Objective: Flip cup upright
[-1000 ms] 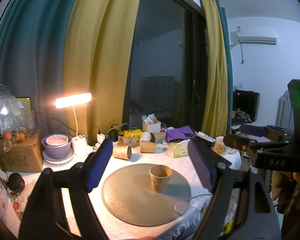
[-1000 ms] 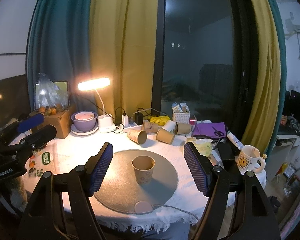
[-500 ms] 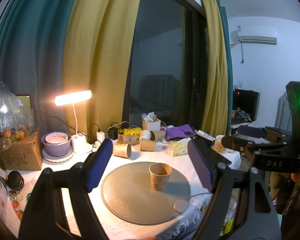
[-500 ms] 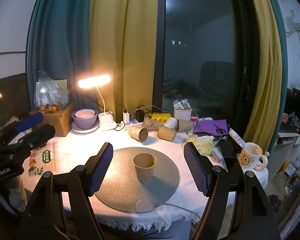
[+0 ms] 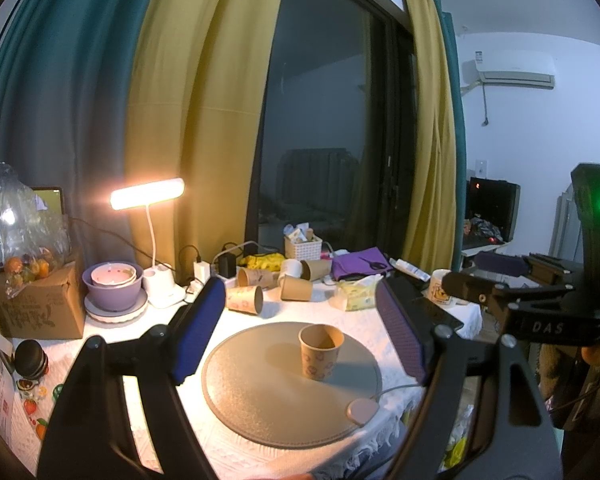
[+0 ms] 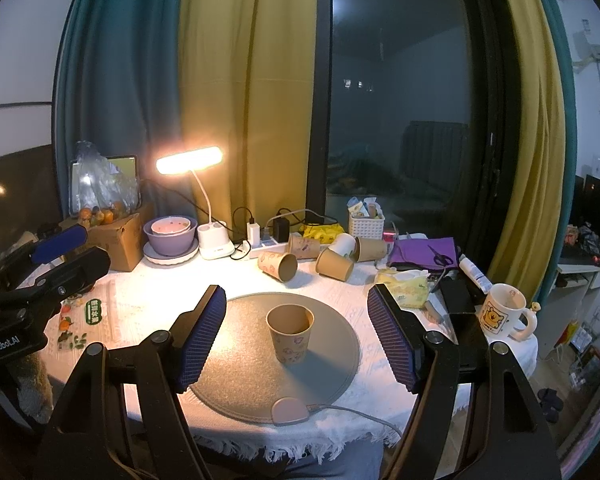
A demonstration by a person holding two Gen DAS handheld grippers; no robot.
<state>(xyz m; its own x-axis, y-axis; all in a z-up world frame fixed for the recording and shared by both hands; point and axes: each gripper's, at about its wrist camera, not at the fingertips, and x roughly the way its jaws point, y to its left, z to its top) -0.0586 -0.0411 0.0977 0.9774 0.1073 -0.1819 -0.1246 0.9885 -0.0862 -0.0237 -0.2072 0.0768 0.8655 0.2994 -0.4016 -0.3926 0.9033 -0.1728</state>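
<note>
Round table (image 6: 148,292) under white fringed cloth. Grey round mat (image 6: 240,364) at front centre; paper cup (image 6: 290,334) upright on mat. Behind mat: several paper cups (image 6: 278,266) on sides. Back left: cardboard box (image 6: 118,240), purple bowl on plate (image 6: 171,236), lit desk lamp (image 6: 214,240), power strip (image 6: 266,246). Right: white basket (image 6: 366,226), purple cloth (image 6: 424,252), tissue pack (image 6: 404,286), bear mug (image 6: 504,312).

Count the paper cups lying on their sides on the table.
4, clustered behind the round mat: brown cup, brown cup, white cup, brown cup. A possible fifth; others may be hidden.
</note>
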